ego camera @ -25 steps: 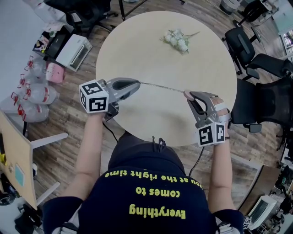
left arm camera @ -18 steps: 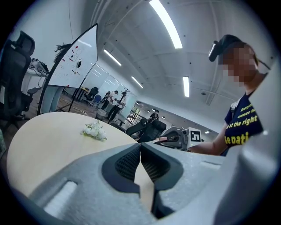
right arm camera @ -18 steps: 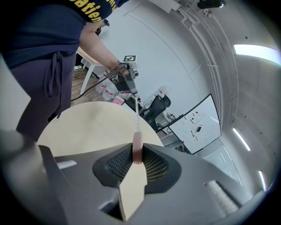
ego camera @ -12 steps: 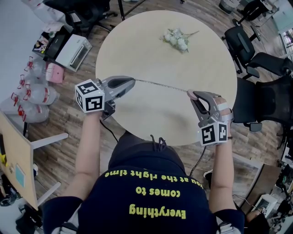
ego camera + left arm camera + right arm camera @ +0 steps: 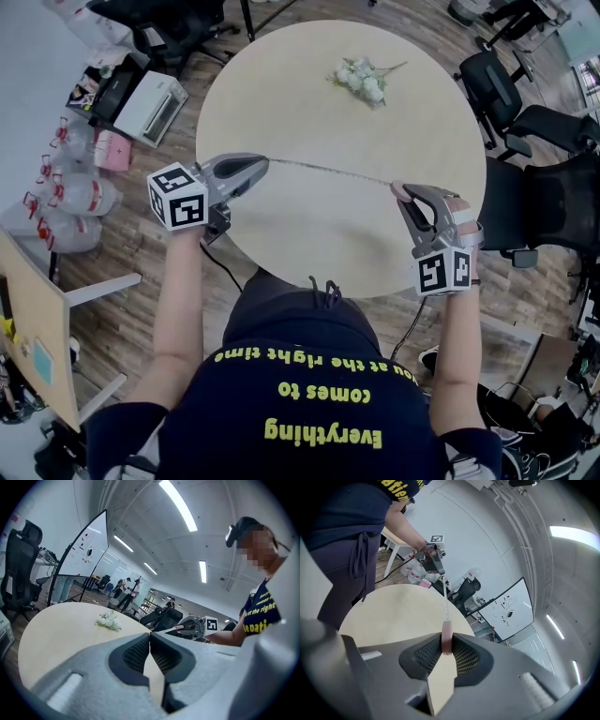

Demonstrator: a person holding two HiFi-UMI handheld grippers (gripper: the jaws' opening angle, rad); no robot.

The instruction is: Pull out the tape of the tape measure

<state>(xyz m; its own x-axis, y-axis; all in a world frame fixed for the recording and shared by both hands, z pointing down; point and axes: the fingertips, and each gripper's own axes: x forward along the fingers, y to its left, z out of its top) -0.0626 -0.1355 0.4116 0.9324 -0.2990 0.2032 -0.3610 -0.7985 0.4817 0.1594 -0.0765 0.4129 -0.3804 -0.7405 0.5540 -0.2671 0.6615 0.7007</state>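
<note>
The left claw (image 5: 265, 162) is closed tight on the tape (image 5: 328, 171) end. The right claw (image 5: 401, 191) is clamped on the pink tape measure (image 5: 446, 638). The tape runs straight between them above the round table (image 5: 309, 225). Flowers (image 5: 364, 79) lie at the table's far side.

Yellow print across the back of the person's dark shirt (image 5: 309, 427), upside down in the head view, reads "Everything comes at the right time". In the left gripper view the shirt (image 5: 276, 597) shows yellow letters of which "the right" is legible; the line below it is cut off. The cube (image 5: 178, 195) of the left gripper (image 5: 263, 163) and the cube (image 5: 442, 272) of the right gripper (image 5: 402, 191) bear black-and-white square code markers. Marks on the whiteboard (image 5: 86, 545) are too small to read.
</note>
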